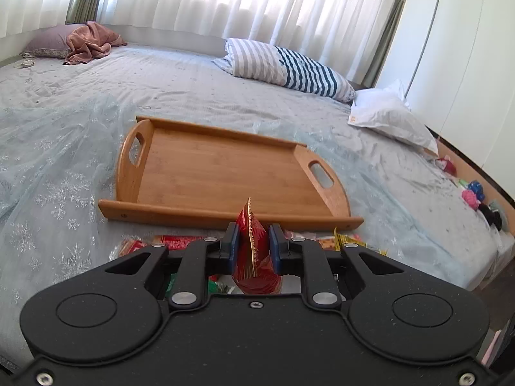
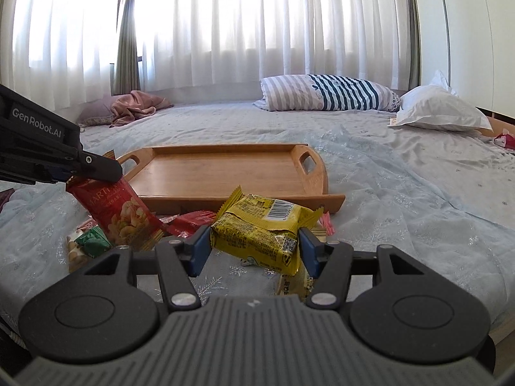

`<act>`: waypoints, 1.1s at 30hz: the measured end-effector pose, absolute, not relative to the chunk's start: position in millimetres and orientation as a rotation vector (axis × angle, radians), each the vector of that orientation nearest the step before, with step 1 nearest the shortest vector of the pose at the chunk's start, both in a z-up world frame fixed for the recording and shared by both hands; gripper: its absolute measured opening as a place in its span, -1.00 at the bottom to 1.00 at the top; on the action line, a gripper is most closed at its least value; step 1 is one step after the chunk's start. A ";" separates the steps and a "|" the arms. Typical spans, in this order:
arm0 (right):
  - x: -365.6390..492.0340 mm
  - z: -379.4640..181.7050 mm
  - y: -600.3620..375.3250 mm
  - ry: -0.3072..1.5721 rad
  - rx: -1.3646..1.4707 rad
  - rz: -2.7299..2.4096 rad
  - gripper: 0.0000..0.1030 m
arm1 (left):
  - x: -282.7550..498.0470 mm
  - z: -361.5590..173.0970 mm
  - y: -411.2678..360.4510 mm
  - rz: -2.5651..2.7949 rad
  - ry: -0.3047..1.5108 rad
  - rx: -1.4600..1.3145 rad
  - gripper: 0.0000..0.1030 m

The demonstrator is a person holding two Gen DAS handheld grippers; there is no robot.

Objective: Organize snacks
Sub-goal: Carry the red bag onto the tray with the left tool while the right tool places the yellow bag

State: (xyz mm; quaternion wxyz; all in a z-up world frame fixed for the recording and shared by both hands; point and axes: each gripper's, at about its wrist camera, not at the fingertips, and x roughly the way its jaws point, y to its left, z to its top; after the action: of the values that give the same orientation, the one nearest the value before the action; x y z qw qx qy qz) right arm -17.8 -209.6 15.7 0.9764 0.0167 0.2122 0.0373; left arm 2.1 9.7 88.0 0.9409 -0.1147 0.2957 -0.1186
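Note:
A wooden tray (image 1: pixel 225 167) lies on the bed, also in the right wrist view (image 2: pixel 225 170). My left gripper (image 1: pixel 252 234) is shut on a red snack packet (image 1: pixel 254 257) and holds it just before the tray's near rim; from the right wrist view this packet (image 2: pixel 119 212) hangs tilted from the left gripper (image 2: pixel 93 169). My right gripper (image 2: pixel 254 241) is shut on a yellow snack packet (image 2: pixel 260 228), lifted above the bed in front of the tray. More snacks (image 2: pixel 190 220) lie in a small pile on the sheet, including a green one (image 2: pixel 93 241).
A striped pillow (image 1: pixel 286 67) and a white pillow (image 1: pixel 389 119) lie beyond the tray at the right. A pink blanket (image 1: pixel 91 41) lies far left. Small toys (image 1: pixel 473 193) lie along the bed's right edge. A snowflake-patterned sheer cloth (image 1: pixel 58 177) covers the bed under the tray.

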 end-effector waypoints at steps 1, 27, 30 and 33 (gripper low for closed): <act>-16.6 16.4 -210.3 0.425 0.032 0.072 0.17 | 3.9 90.4 11.4 -0.242 0.597 -0.239 -0.64; 105.9 26.9 -242.7 0.486 -0.068 0.198 0.17 | 147.0 94.5 2.8 -0.214 0.558 -0.493 -0.64; 122.9 25.3 -244.8 0.514 -0.065 0.230 0.17 | 166.5 79.7 0.1 -0.191 0.580 -0.542 -0.64; 137.9 22.5 -244.6 0.531 -0.081 0.246 0.17 | 181.0 64.3 3.7 -0.181 0.601 -0.616 -0.64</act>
State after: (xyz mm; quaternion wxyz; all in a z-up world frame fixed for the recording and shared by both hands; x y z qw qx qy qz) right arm 137.9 -244.6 22.5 0.9566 -0.0399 0.2618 0.1214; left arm 181.0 3.7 64.3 0.9049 -0.2984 0.2907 -0.0875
